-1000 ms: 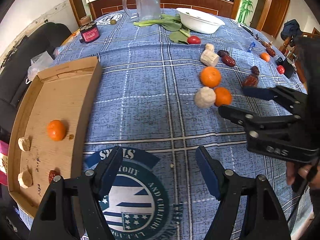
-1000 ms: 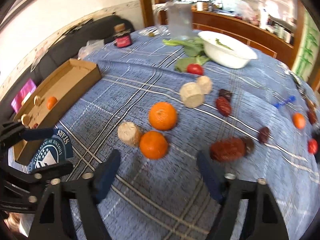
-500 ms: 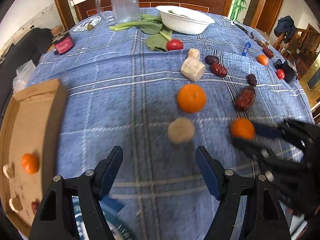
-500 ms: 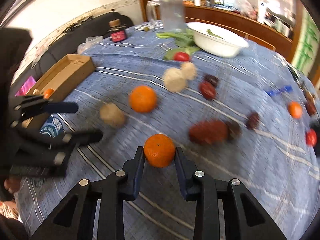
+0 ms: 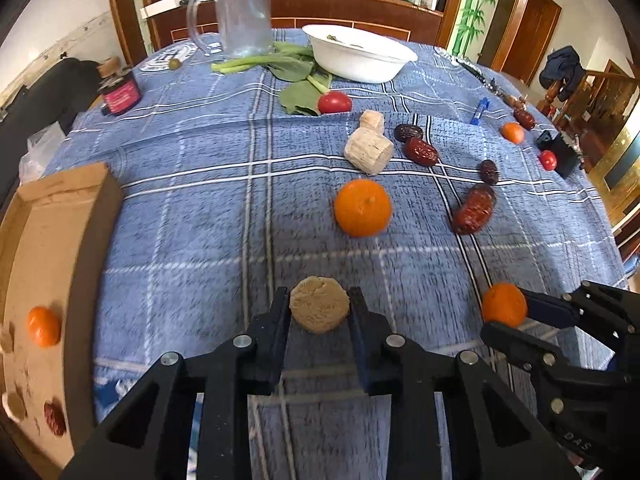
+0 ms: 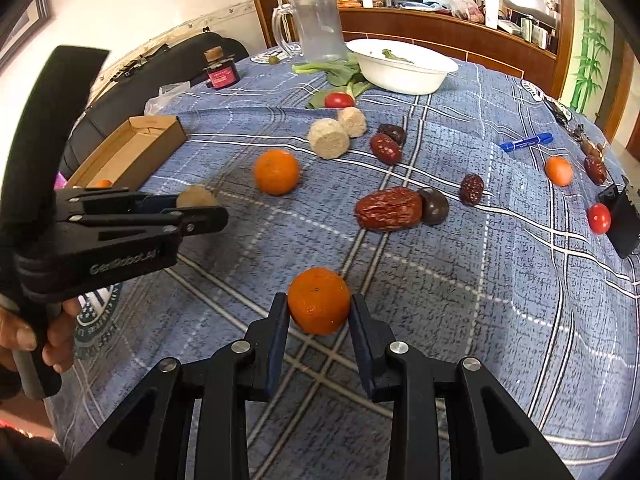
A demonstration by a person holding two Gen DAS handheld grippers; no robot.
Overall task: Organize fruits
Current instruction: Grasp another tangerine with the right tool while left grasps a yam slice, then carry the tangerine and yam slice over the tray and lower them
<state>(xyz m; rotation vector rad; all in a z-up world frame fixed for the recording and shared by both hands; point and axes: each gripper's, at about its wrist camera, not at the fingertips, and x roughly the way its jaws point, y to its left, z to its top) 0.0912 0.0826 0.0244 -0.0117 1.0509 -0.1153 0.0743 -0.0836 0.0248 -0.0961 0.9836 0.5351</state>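
Observation:
My left gripper (image 5: pixel 319 312) is shut on a round beige chunk (image 5: pixel 319 309); it also shows in the right wrist view (image 6: pixel 196 197). My right gripper (image 6: pixel 319 311) is shut on a small orange (image 6: pixel 318 300), seen at the lower right of the left wrist view (image 5: pixel 504 304). A cardboard tray (image 5: pixel 48 240) at the left holds an orange (image 5: pixel 43 326), beige chunks and a red date. On the blue cloth lie another orange (image 5: pixel 362 207), two beige chunks (image 5: pixel 368 151), red dates (image 5: pixel 474 208) and a tomato (image 5: pixel 334 102).
A white bowl (image 5: pixel 360 58), a glass mug (image 5: pixel 240 20), green leaves (image 5: pixel 288 68) and a dark jar (image 5: pixel 119 92) stand at the back. A blue pen (image 6: pixel 526 142), a small orange (image 6: pixel 558 170), a cherry tomato (image 6: pixel 599 218) and a black object (image 6: pixel 622 216) are at the right.
My left gripper moved forward and closed on the beige chunk. My right gripper closed on the orange and holds it.

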